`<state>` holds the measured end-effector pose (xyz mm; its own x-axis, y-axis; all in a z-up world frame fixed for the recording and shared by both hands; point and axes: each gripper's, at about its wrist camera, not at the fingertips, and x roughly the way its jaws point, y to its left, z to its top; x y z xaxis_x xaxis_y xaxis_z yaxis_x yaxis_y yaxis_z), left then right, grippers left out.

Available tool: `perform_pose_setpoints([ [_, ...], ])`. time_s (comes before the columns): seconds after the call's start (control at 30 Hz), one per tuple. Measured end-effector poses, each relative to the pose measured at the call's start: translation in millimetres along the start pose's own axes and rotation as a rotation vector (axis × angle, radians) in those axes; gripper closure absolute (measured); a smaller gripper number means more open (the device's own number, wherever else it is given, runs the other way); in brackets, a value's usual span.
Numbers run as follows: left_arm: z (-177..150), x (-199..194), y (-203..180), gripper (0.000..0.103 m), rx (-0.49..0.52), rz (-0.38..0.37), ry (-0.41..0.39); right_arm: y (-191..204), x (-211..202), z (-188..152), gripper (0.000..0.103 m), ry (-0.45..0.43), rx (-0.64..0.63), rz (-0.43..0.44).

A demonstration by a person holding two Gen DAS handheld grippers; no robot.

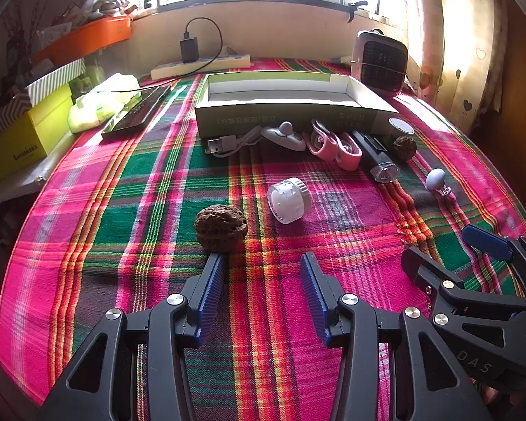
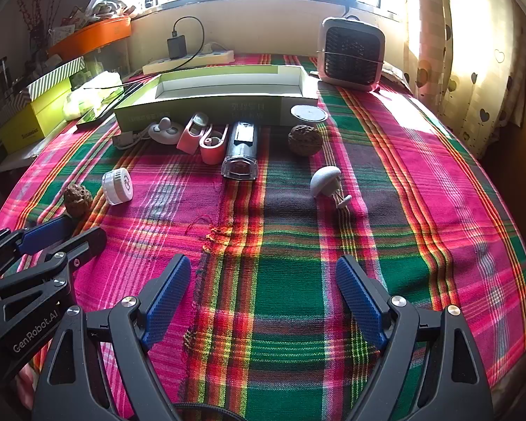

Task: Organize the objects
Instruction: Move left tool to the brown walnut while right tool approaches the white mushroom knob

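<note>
On the plaid tablecloth lie a brown walnut, a white round jar, a USB cable, pink clips, a black device, a second walnut and a white mushroom-shaped knob. A long open box stands behind them. My left gripper is open, its left fingertip just short of the near walnut. My right gripper is open over bare cloth, with the knob and the second walnut ahead. Each gripper shows in the other's view.
A small grey fan stands at the back right. A power strip with a black charger lies under the window. A dark tablet, a yellow box and an orange tray crowd the left side. Curtains hang on the right.
</note>
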<state>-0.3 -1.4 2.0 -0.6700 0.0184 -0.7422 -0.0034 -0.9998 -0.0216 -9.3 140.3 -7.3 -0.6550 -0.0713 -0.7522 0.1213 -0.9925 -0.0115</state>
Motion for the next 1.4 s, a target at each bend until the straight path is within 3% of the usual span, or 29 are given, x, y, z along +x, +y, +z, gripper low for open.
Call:
perform_pose_setpoints([
  [0.3,-1,-1,1,0.06,0.007,-0.007,0.004,0,-1,1,0.018,-0.003,-0.009,0.009],
  [0.7,-7,-8,9,0.06,0.086,-0.097,0.009,-15,-4,-3,0.018,-0.025,-0.032,0.096],
  [0.97,1,-11,30,0.06,0.035,-0.125,-0.016,-34,4,9,0.028,-0.024,-0.009,0.05],
  [1.1,6,-1,41,0.061,-0.002,-0.138,0.017,-44,10,18,0.032,-0.01,0.007,0.027],
  [1.4,18,12,46,0.061,-0.021,-0.124,0.023,-55,23,35,0.033,0.011,0.001,0.017],
])
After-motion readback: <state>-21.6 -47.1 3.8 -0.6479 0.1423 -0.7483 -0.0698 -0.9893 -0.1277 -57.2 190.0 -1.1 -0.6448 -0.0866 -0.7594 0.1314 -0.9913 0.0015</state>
